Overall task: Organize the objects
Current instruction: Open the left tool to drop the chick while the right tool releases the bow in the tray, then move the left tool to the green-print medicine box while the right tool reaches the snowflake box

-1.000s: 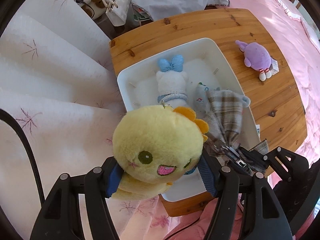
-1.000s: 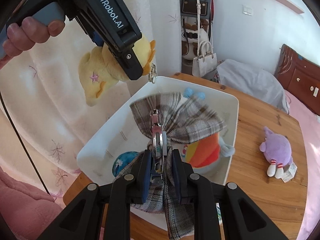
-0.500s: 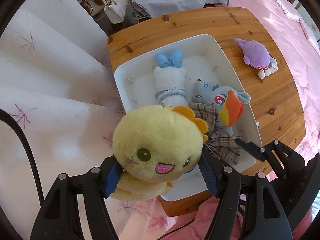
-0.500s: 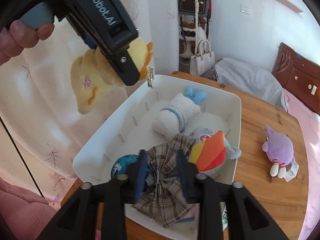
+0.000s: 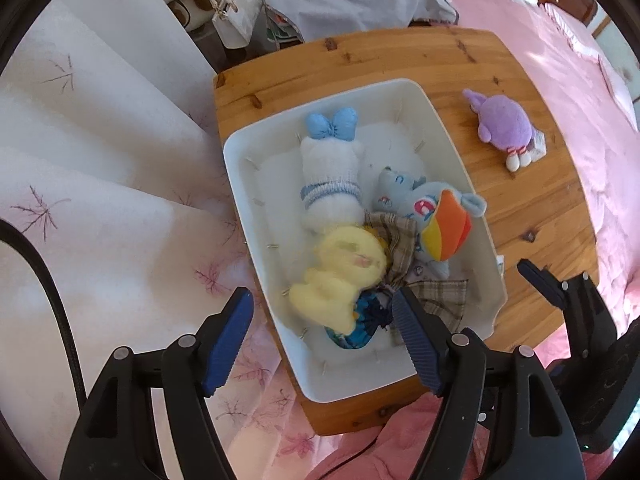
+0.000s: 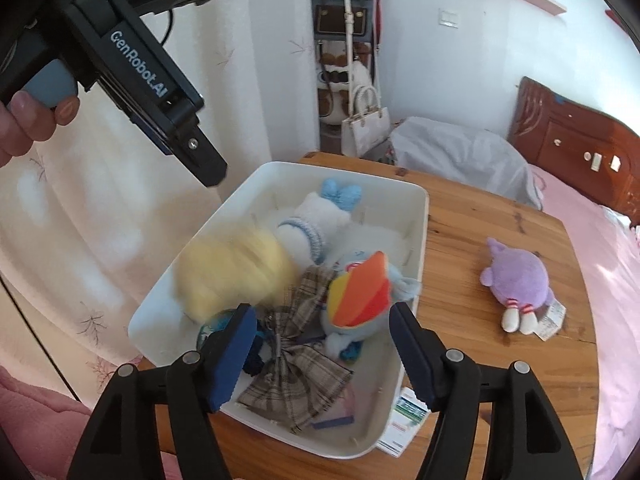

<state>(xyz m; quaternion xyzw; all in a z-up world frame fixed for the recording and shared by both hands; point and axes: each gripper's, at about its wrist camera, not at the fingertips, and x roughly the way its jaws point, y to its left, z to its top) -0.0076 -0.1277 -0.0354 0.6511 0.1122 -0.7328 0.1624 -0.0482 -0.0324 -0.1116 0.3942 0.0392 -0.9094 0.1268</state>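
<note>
Yellow plush [image 5: 340, 280] dropped from left gripper [image 5: 320, 336] into white bin [image 5: 452, 136] — both jaws apart, empty. Risk: purple plush [image 5: 506, 128] gets left on table.

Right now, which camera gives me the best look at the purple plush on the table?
The right wrist view: the purple plush lies large and unobstructed on the wooden table, with feet and tag visible. The left wrist view shows it whole too, but smaller and nearer the frame's edge.
</note>
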